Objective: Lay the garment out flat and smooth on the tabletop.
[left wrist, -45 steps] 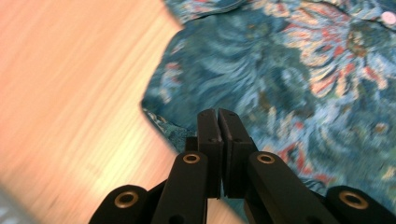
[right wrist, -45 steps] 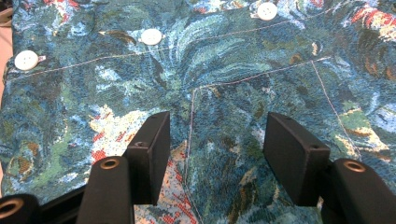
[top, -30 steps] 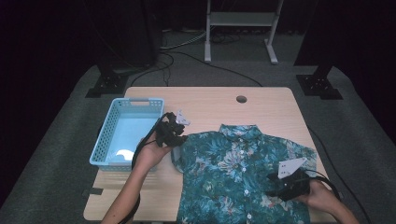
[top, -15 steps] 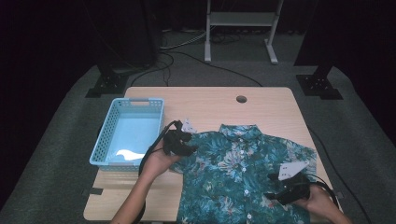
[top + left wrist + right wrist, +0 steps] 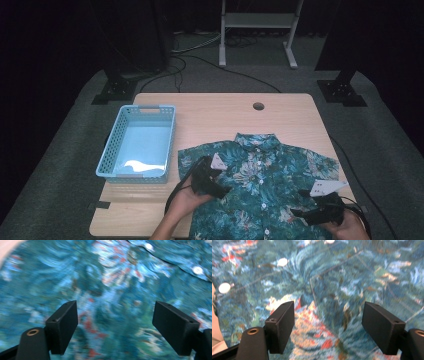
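Note:
A teal flower-print short-sleeved shirt (image 5: pixel 265 180) lies flat and buttoned on the wooden table (image 5: pixel 225 117), collar at the far side. My left gripper (image 5: pixel 224 190) hovers low over the shirt's left front panel. Its jaws have just been opening and stand wide, with only printed cloth (image 5: pixel 112 290) beneath them and nothing pinched. My right gripper (image 5: pixel 296 213) is over the shirt's lower right part, near the hem. Its jaws have also just been opening and stand wide above the fabric (image 5: pixel 329 290). White buttons (image 5: pixel 282 262) run along the placket.
A light blue plastic basket (image 5: pixel 111 150) stands on the table's left side, beside the shirt's left sleeve. A round cable hole (image 5: pixel 258 106) sits near the far edge. Bare wood shows beyond the collar. Dark floor, cables and stand legs surround the table.
My left gripper has come away from the left sleeve near the basket, moving right, nearer the person and lower over the shirt front. The right gripper has shifted slightly.

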Demonstrator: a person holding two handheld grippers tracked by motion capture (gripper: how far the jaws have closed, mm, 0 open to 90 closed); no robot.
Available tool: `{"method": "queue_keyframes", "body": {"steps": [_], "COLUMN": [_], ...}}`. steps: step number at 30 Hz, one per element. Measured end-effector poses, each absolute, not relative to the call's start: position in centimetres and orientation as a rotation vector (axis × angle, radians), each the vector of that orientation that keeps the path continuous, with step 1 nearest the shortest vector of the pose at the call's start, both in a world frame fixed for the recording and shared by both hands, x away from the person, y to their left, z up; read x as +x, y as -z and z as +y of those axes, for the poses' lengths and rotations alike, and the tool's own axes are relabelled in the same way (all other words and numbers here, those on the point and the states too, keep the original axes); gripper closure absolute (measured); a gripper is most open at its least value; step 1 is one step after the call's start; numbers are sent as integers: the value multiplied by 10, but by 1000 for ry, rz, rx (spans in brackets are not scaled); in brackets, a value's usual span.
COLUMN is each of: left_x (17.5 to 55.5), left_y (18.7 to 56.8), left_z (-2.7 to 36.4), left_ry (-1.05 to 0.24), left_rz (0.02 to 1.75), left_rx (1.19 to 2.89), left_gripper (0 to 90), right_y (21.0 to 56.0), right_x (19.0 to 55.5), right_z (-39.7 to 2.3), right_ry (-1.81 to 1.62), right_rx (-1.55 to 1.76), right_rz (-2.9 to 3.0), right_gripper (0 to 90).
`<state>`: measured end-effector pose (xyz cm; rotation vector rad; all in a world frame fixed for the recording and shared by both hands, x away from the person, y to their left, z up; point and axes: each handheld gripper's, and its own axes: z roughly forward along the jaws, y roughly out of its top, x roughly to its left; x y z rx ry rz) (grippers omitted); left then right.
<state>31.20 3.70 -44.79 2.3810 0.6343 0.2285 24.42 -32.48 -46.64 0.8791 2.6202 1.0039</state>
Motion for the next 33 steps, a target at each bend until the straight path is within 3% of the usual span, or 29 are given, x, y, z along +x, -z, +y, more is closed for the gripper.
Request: {"method": "queue_keyframes", "body": {"steps": [14,16,33], "left_x": [271,269,300], "left_y": [469,471,474], "left_z": [42,42,53], "left_ry": [-230,-254,-286], "left_rz": [668,674,732], "left_rx": [2389,2397,2345], "left_gripper": [154,115,119], "right_y": [471,473,476], "right_x": [220,217,249], "right_z": [-326,-325,-316], "right_ry": [-951,-942,-948], "right_rx": [1015,1032,1053], "right_rz": [2550,2550,2506], "right_gripper": [257,253,217]}}
